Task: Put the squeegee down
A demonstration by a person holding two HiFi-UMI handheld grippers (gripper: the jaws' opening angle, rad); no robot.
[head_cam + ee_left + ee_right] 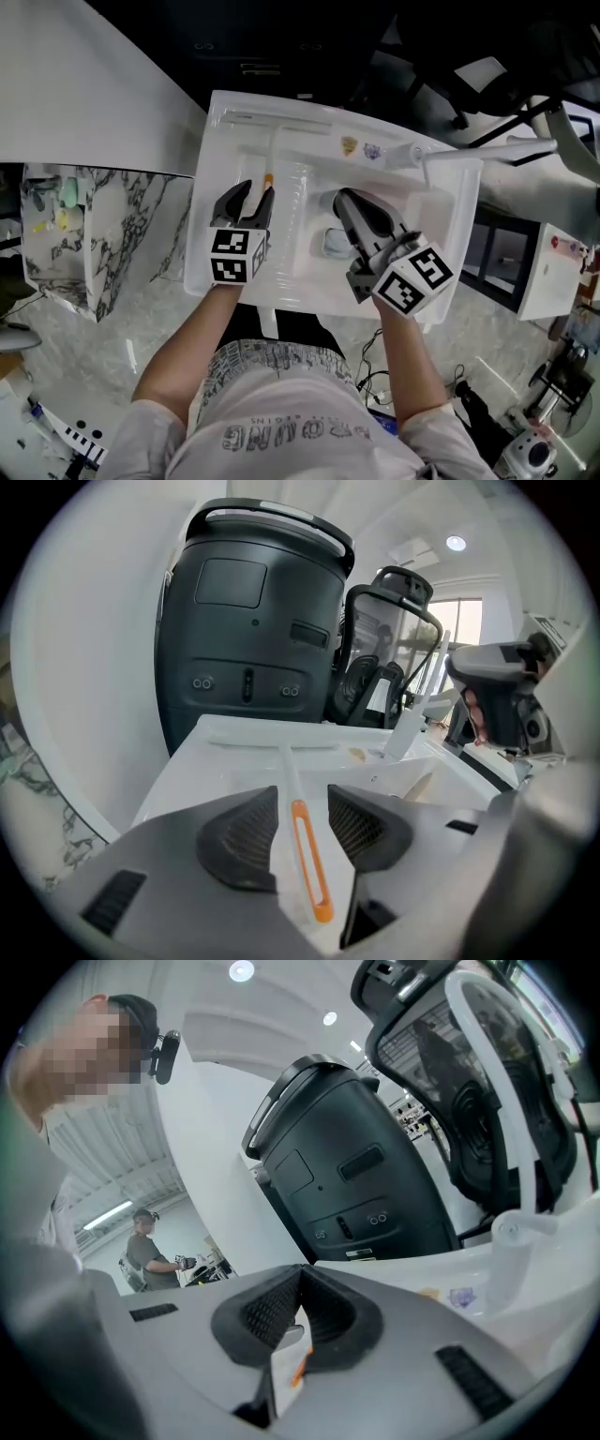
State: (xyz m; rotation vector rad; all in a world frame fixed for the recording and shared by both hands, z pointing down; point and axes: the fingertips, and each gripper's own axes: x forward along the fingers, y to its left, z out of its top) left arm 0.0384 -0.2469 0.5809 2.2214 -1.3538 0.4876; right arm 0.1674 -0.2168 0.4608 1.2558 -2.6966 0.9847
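1. Shows the squeegee lying flat on the left part of the white sink unit, already set down by the look of it.
2. Puts its long axis straight away from the person: blade across the far edge, white handle running back, orange loop end nearest the left claw.
3. Finds that claw wide open, with one pad on each side of the orange loop in the left gripper view and neither pressing on it. Sets the handle in line with the way the claw points.
4. Finds the right claw closed tip to tip on nothing, over the bowl towards the faucet, well off to the side of the handle.
5. Makes the left hand clearly the nearer one and leaves the right no part in this.
6. Suggests that the coming move turns on that alignment. With handle and claw along one line, pulling straight back and up along it ought to clear the loop end without touching it.
7. Warns of the one likely slip: drifting sideways while the loop sits between the pads, which could nudge the handle and swing the squeegee round on the smooth surface.
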